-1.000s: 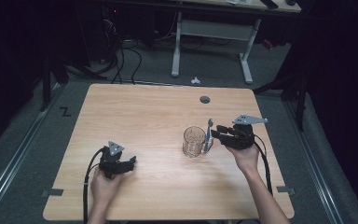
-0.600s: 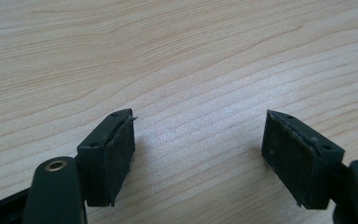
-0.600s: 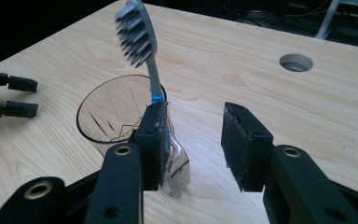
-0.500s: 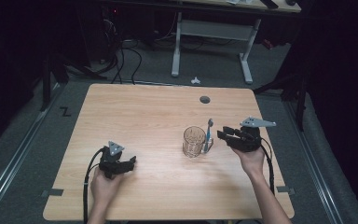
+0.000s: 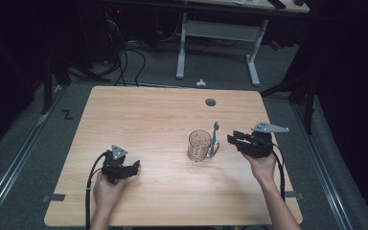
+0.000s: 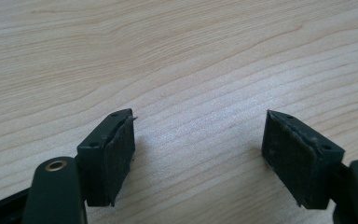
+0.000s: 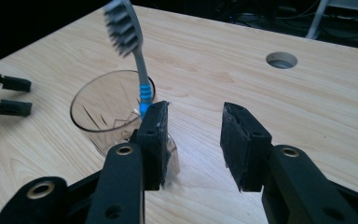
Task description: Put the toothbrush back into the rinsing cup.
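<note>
High view: toothbrush (image 5: 214, 139) upright in glass mug (image 5: 200, 145), head up, leaning on rim, mid-table. Placement looks done. Your right gripper (image 5: 235, 139) just beside mug, jaws part-open, empty, nothing between pads; what's left is backing clear. Your left gripper (image 5: 133, 166) idle on wooden table (image 5: 148, 110), jaws wide, empty, well apart from mug.

The glass (image 5: 200, 145) stands on the table (image 5: 148, 115). In it leans a toothbrush (image 5: 214, 137). Right of the glass sits the right gripper (image 5: 234, 139); well left of it, the left gripper (image 5: 135, 167); behind it, a hole (image 5: 211, 102).
</note>
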A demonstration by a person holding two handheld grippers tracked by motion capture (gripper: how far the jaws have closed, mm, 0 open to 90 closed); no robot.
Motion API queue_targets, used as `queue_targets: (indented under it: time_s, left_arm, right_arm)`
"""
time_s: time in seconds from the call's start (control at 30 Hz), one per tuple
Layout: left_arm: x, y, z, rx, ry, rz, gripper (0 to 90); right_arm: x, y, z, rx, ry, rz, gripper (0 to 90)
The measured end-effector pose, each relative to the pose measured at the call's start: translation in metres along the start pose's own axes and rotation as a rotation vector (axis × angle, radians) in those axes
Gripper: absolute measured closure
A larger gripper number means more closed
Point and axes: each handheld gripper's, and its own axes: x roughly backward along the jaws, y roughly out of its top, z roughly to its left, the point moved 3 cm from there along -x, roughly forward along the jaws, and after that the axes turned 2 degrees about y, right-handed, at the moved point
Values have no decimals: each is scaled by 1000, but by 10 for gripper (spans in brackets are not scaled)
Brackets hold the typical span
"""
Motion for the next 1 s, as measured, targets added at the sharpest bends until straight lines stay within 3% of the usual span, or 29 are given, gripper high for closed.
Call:
queue_targets:
  time_s: [0.6,1.0]
  left_arm:
    - [0,0,0,0,1,1,261]
    - [0,0,0,1,2,1,261]
  right_arm:
    - [14,-18,-10,-52,-18,-42,627]
    - [11,-32,-13,-83,-21,-40,631]
